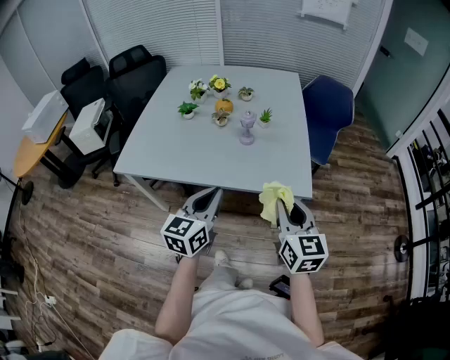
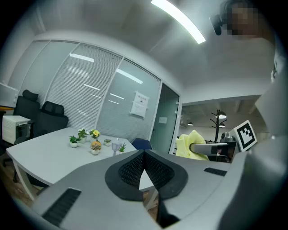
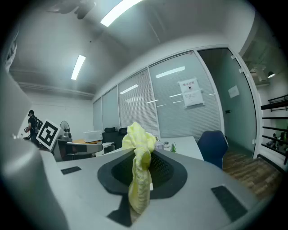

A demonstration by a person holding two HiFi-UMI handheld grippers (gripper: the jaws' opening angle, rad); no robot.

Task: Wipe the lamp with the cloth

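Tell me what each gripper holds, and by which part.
The right gripper pinches the yellow cloth near its middle, a bunch poking out above, a tail hanging below. The left gripper is shut and empty.

I am standing in an office meeting room. A pale grey square desk (image 1: 190,151) sits on wood-plank flooring (image 1: 91,246). Black office chairs with headrests (image 1: 137,77) stand at one side and a blue padded chair (image 1: 327,112) at the other. Glass partition walls with white slatted blinds (image 1: 155,28) close it in. A printed paper notice (image 1: 325,8) is stuck to one pane, and a long ceiling strip light (image 2: 177,20) runs overhead.
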